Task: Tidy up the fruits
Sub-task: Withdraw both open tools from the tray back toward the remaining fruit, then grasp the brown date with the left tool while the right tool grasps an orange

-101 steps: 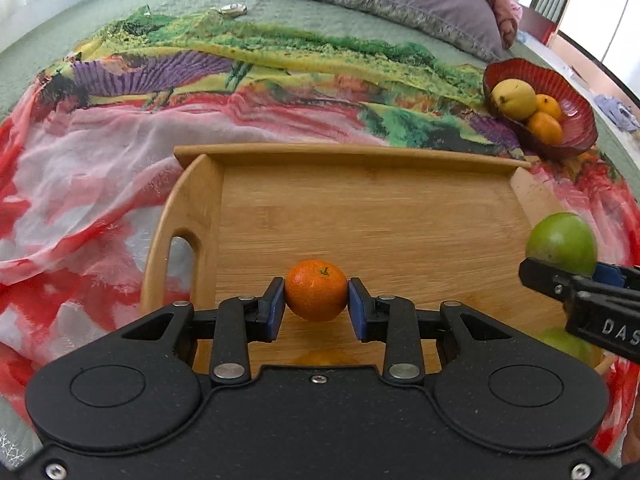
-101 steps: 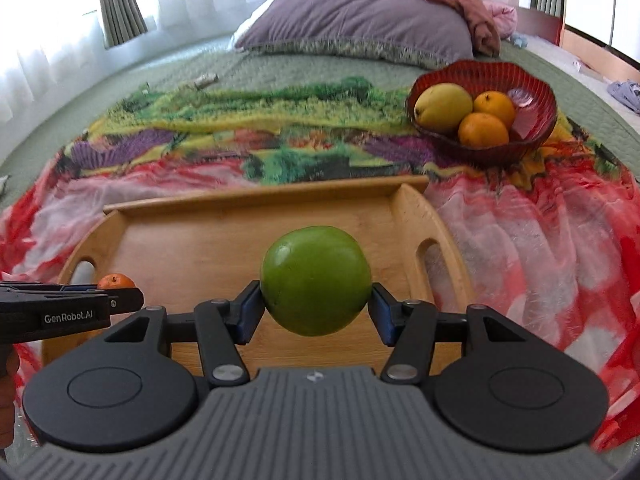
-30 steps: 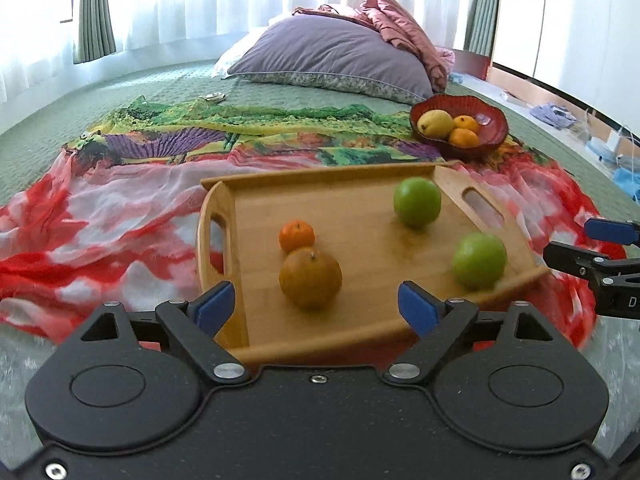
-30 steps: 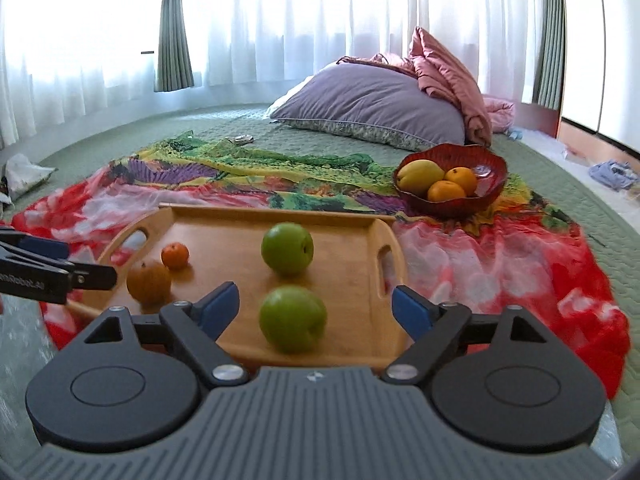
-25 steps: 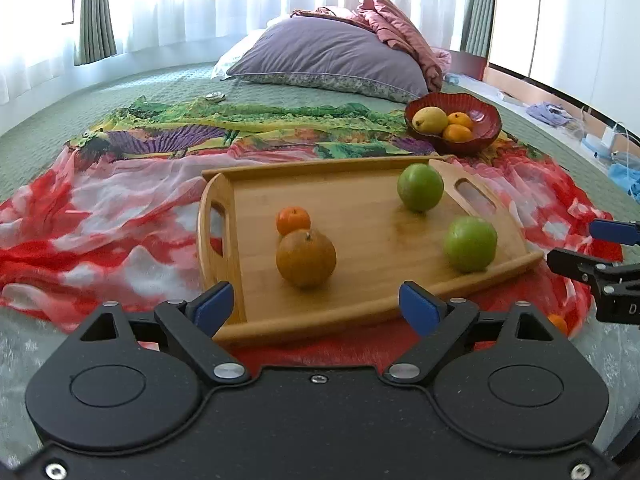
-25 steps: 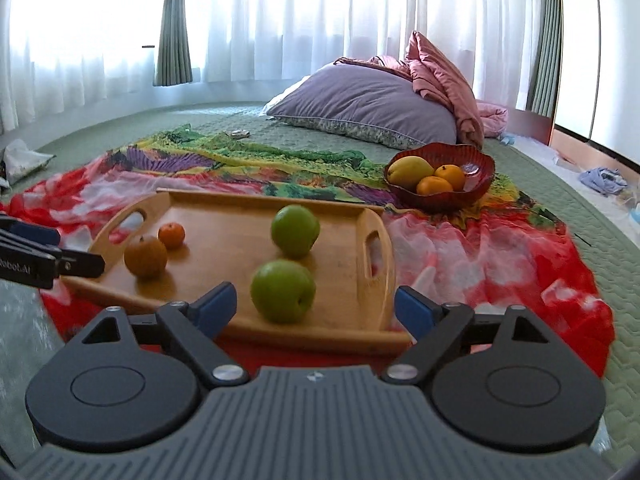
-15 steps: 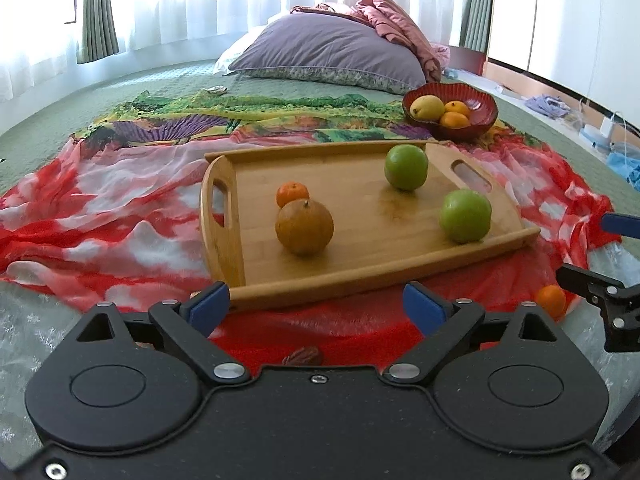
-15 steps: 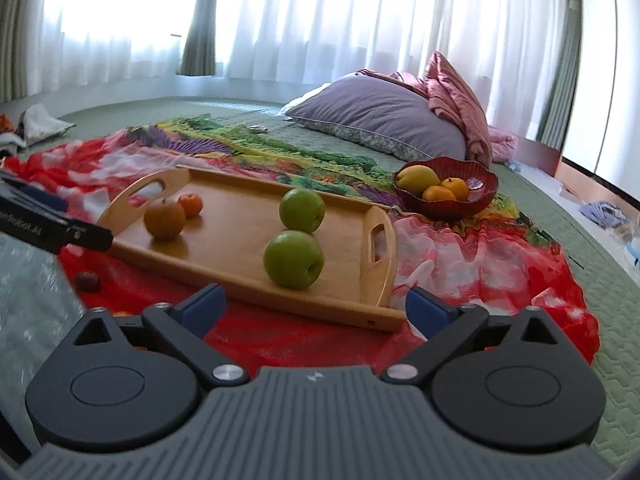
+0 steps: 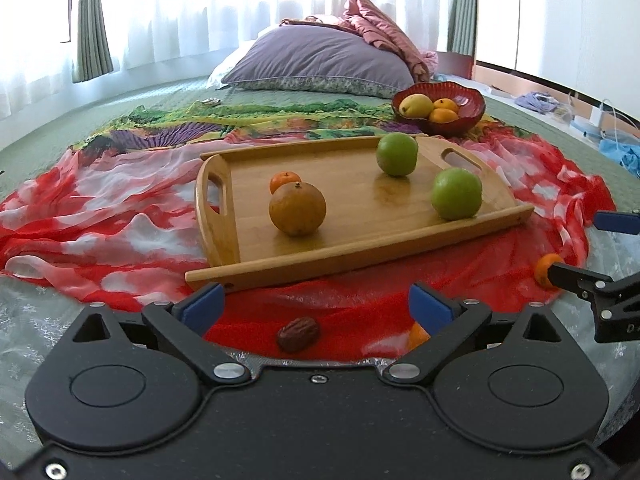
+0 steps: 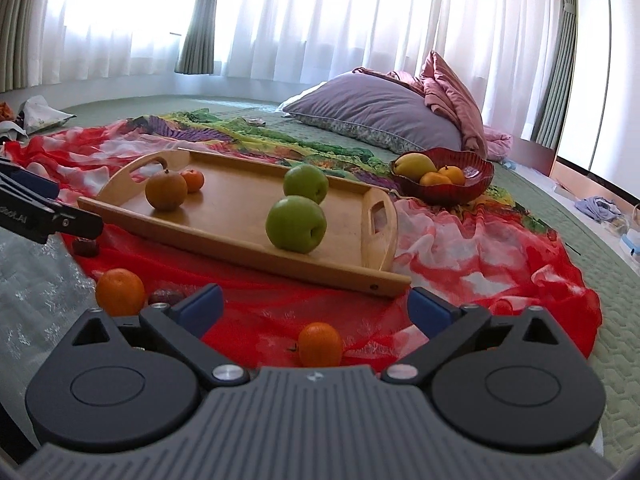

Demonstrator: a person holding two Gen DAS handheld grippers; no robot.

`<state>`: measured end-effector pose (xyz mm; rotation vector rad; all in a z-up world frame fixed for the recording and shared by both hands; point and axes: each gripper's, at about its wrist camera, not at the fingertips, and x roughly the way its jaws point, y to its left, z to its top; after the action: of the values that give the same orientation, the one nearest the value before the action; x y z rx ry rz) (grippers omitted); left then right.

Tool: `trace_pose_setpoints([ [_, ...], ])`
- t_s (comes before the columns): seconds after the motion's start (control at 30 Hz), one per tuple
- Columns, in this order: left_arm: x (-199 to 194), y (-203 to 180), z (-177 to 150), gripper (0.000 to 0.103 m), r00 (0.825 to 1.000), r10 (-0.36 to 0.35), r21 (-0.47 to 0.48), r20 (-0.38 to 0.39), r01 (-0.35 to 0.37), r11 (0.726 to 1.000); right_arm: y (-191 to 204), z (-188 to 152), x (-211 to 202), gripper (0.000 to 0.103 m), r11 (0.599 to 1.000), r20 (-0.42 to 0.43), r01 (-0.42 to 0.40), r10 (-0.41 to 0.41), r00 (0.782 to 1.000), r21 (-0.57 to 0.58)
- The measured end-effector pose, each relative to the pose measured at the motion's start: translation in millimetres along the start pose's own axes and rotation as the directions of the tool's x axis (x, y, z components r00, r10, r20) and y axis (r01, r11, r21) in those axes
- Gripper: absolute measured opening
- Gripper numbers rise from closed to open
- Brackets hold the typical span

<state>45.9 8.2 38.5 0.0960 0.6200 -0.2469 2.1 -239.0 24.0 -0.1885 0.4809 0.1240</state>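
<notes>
The cloth (image 9: 100,224) lies spread over the bed, and the tray (image 9: 360,236) rests on it. The pillow (image 9: 320,64) sits well beyond the tray, the bowl (image 9: 466,122) with three fruits just past its far right corner. On the tray: two apples (image 9: 456,194) at the right end, a brown fruit (image 9: 297,209) and a mandarin (image 9: 280,180) touching at the left. In front of the tray, on the cloth, lie two oranges (image 10: 320,344) and a date (image 9: 298,333). The left gripper (image 9: 316,306) and right gripper (image 10: 314,308) hang before the tray, jaws spread wide and empty.
</notes>
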Motion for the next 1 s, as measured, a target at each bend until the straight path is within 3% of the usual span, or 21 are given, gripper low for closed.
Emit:
trace_pose_setpoints([
  [0.43, 5, -1, -21, 0.098, 1.000, 0.017, -0.001, 0.011, -0.017, 1.000, -2, -20, 14, 0.098, 0.998, -0.012, -0.027, 0.028, 1.000, 0.055],
  [0.5, 6, -1, -22, 0.094, 1.000, 0.018, -0.002, 0.011, -0.018, 1.000, -4, -24, 17, 0.094, 0.997, -0.015, -0.018, 0.019, 1.000, 0.077],
  [0.67, 8, 2, -24, 0.071, 1.000, 0.027, -0.036, -0.004, -0.027, 0.999, -3, -34, 20, 0.085, 0.996, -0.021, 0.010, -0.008, 1.000, 0.092],
  [1.0, 16, 0, -28, 0.050, 0.997, 0.074, -0.072, -0.016, -0.075, 0.995, -6, -45, 25, 0.073, 0.993, -0.016, 0.002, 0.000, 1.000, 0.120],
])
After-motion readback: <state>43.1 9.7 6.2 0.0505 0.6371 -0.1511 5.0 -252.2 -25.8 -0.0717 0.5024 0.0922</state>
